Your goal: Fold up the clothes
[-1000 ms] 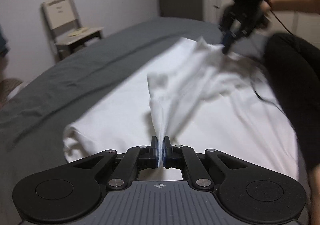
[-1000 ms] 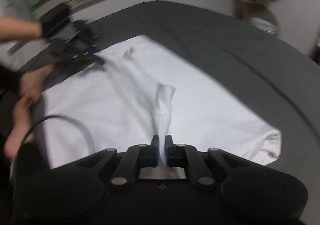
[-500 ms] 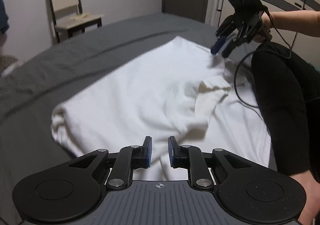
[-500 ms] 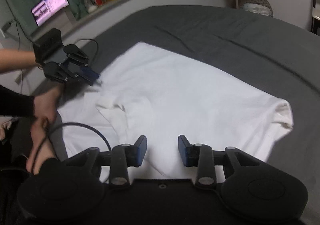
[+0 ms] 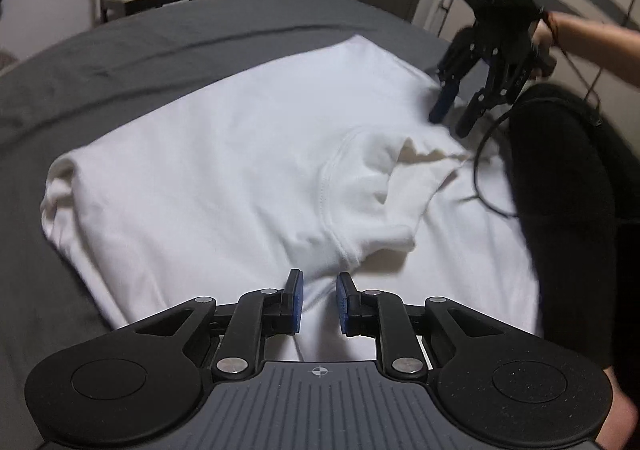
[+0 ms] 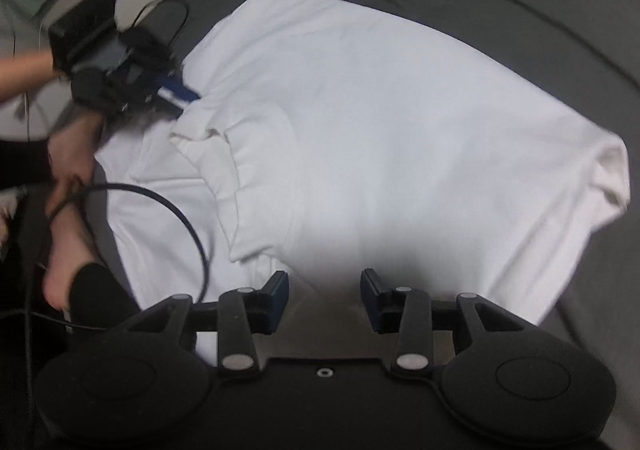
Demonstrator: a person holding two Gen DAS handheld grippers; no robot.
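A white shirt (image 5: 224,154) lies spread on the grey bed (image 5: 120,46) (one sleeve crumpled); left tongs (image 5: 319,302) stand apart, right tongs (image 6: 324,300) are opening, both gripping nothing.

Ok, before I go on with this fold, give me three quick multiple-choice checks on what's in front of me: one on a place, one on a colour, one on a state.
1. What does the white shirt lie on?
A. a wooden floor
B. a grey bed cover
C. a glass table

2. What colour are the pads on the fingers of the left gripper?
A. blue
B. red
C. yellow

3. How does the right gripper stand?
A. clamped on a sleeve
B. clamped on a cable
C. apart, gripping nothing

Answers:
1 B, grey bedding surrounds the shirt in both views.
2 A, the inner faces show blue in the left wrist view.
3 C, the fingers stand apart and are opening over cloth that lies flat below them, none pinched.
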